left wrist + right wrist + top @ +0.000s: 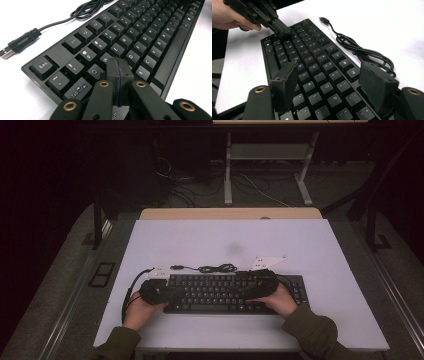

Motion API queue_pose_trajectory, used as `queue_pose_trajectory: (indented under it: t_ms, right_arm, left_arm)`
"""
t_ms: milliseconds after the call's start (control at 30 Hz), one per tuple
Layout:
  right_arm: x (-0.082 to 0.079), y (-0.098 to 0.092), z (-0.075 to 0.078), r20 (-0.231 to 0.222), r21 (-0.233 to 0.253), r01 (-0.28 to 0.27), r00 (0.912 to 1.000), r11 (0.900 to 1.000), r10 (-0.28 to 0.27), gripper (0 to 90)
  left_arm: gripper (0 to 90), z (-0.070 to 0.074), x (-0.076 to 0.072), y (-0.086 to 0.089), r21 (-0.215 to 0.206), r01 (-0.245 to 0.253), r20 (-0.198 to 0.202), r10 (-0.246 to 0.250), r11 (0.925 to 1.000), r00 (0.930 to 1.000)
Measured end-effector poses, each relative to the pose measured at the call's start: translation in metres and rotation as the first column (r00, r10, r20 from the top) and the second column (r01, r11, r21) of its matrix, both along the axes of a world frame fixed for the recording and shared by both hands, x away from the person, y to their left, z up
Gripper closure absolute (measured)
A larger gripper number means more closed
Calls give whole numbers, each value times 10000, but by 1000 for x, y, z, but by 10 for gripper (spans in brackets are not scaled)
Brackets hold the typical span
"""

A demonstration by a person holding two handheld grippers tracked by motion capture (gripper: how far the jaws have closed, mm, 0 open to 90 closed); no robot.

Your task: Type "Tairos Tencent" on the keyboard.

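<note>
We noted a white table top (310, 250) with a wooden strip (200, 213) along its far edge. A faint grey smudge (234, 248) sat on the top, just far of centre. Grey carpet (60, 285) lay around the table. On the left, a black two-panel floor plate (102, 273) sat in the carpet near the table's edge, with a dark upright post (96, 227) just beyond it. Past the far edge we saw a pale metal stand (228, 170) on two legs. Loose floor cables (190, 190) tangled to its left. The far background was too dark to read.
</note>
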State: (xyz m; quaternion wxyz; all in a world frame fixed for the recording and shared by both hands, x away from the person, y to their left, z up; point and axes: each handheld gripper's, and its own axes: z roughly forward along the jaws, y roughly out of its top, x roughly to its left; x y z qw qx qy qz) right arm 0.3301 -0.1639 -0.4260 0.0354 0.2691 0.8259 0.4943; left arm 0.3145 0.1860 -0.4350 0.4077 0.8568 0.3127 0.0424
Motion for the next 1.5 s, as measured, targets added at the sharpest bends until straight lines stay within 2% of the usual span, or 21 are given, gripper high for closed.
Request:
queue_pose_trajectory:
  t_ms: [267,333,500,767,1200,1267,1300,1333,1400,1500]
  right_arm:
    - [0,0,0,20,-9,-9,10000,10000,9,312]
    - [0,0,0,18,-3,-11,10000,10000,11,312]
    - [0,-1,1,25,-36,-31,10000,10000,31,312]
    - [0,-1,0,7,-21,12,10000,10000,-12,312]
    - [1,-1,0,0,-30,14,10000,10000,-14,312]
    - [1,-1,0,5,-42,5,10000,10000,-5,316]
    - [1,-2,0,2,-38,3,10000,10000,-3,317]
    - [1,-2,0,2,-38,3,10000,10000,-3,317]
    - [1,-1,0,-6,-30,11,10000,10000,-11,319]
    - [1,-1,1,33,-3,35,10000,10000,-35,323]
  left_arm:
    - [892,1,0,2,21,-104,71,104,9999,9999]
    - [892,2,0,2,-94,-125,104,126,9999,9999]
    - [893,3,0,1,-4,-120,127,120,9999,9998]
    - [868,6,-2,-1,-215,-132,243,137,9997,9996]
    - [606,10,-5,-12,-786,-170,427,204,9968,9989]
    - [546,10,-5,-15,-789,-164,501,204,9967,9985]
    - [488,10,-6,-17,-872,-191,497,235,9960,9985]
    - [488,10,-6,-18,-877,-182,541,230,9960,9983]
    - [427,9,-7,-22,-998,-172,576,230,9949,9981]
    - [303,8,-7,-27,-974,-261,627,323,9949,9975]
